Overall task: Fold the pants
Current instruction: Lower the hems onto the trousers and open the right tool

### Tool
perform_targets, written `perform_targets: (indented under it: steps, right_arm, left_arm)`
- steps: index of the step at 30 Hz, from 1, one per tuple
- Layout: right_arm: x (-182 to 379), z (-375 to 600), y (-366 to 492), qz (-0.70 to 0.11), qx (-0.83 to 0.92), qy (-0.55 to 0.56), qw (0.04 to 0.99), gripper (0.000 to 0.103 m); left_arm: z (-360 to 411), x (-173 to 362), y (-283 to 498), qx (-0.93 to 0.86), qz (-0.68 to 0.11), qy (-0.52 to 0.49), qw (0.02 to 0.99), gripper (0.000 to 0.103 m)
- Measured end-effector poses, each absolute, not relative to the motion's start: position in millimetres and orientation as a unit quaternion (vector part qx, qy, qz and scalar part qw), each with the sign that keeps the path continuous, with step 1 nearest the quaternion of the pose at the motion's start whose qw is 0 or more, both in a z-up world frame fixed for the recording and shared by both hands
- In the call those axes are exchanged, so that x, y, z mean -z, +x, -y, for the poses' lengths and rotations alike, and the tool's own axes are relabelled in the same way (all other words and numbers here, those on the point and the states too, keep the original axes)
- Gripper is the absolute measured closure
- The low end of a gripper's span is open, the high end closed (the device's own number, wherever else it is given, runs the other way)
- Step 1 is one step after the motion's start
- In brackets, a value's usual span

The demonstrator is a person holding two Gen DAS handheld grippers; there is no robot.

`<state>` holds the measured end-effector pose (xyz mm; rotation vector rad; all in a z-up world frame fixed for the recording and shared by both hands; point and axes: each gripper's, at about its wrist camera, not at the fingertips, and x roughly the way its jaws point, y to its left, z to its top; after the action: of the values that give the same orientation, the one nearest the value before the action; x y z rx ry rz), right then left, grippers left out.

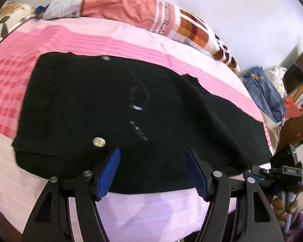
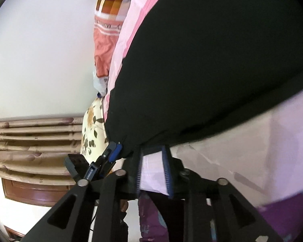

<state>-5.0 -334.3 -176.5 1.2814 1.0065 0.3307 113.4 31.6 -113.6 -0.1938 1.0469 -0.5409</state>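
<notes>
Pants (image 1: 115, 104), black, seemingly knit, on striped bedsheet (image 1: 111, 40).

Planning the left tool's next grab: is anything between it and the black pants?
Nothing visible. The open left tool hovers right over the near edge of the black pants on the pink bedsheet, with no object between.

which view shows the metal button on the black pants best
The left wrist view: the metal button sits unobstructed on the black pants, just ahead of the open left claw. The right wrist view shows only plain dark fabric, no button.
</notes>
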Motion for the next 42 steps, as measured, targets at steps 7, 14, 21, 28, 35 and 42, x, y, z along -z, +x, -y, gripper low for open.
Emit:
perform_targets:
  steps: [7,14,21,28,35,42]
  right_arm:
    - [191.7,313.3,21.9,-0.467,-0.154,0.576,0.653,0.080]
    - [195.4,296.2,35.4,-0.469,-0.120,0.592,0.644,0.073]
    - [183.2,271.3,47.1,-0.463,-0.103,0.562,0.677,0.068]
    - [189.4,273.7,41.8,-0.471,-0.100,0.561,0.674,0.098]
    - [174.4,262.2,24.5,-0.479,-0.131,0.562,0.662,0.098]
    - [206.5,265.4,28.7,-0.501,-0.148,0.600,0.606,0.087]
  left_arm:
    - [-51.4,114.7,115.2,0.246,-0.487,-0.108,0.831,0.035]
    - [-56.1,117.0,116.3,0.255,-0.485,-0.121,0.827,0.035]
    - [-63.1,116.4,115.9,0.266,-0.482,-0.137,0.823,0.035]
    - [-75.4,107.5,116.1,0.251,-0.469,-0.122,0.838,0.035]
    - [-99.2,100.4,119.8,0.237,-0.462,-0.124,0.846,0.035]
    - [-93.1,103.3,116.1,0.226,-0.447,-0.087,0.861,0.035]
